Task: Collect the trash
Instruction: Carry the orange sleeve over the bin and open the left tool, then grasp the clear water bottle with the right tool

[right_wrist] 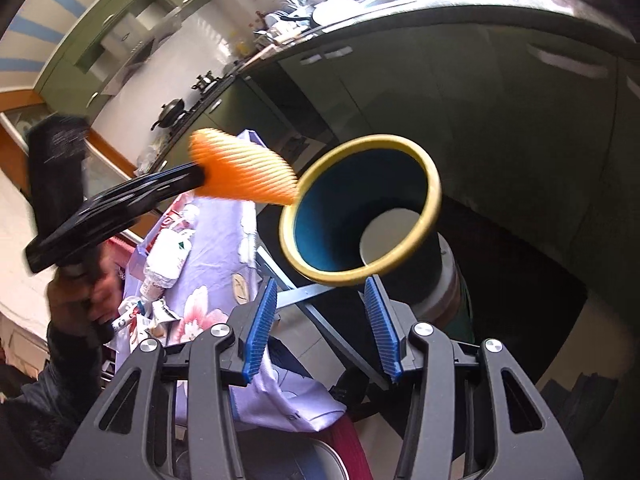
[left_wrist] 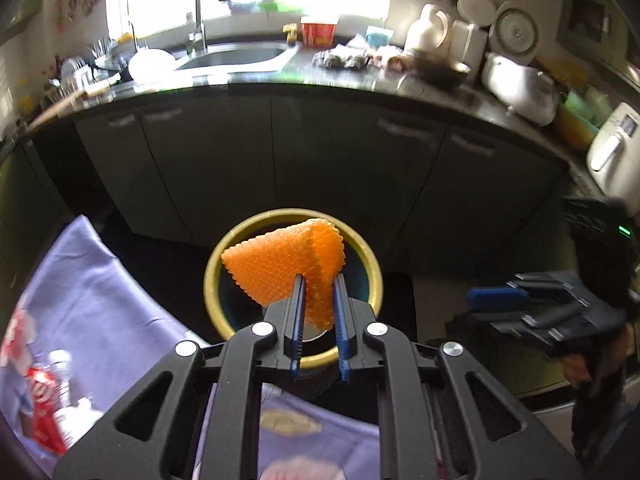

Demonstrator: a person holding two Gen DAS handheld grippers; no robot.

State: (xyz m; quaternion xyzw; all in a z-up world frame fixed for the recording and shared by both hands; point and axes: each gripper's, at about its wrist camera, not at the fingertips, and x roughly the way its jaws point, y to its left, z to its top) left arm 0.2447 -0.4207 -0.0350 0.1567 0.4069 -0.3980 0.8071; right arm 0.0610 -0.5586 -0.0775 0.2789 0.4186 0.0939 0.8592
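Note:
My left gripper is shut on an orange mesh wrapper and holds it in the air over the mouth of a yellow-rimmed bin with a dark blue inside. In the right wrist view the same wrapper hangs just left of the bin's rim, held by the left gripper. My right gripper is open and empty, just short of the bin's near rim. It also shows in the left wrist view, to the right of the bin.
A table with a purple flowered cloth lies to the left, holding a red packet, a plastic bottle and other litter. Dark green kitchen cabinets and a cluttered counter with a sink stand behind the bin.

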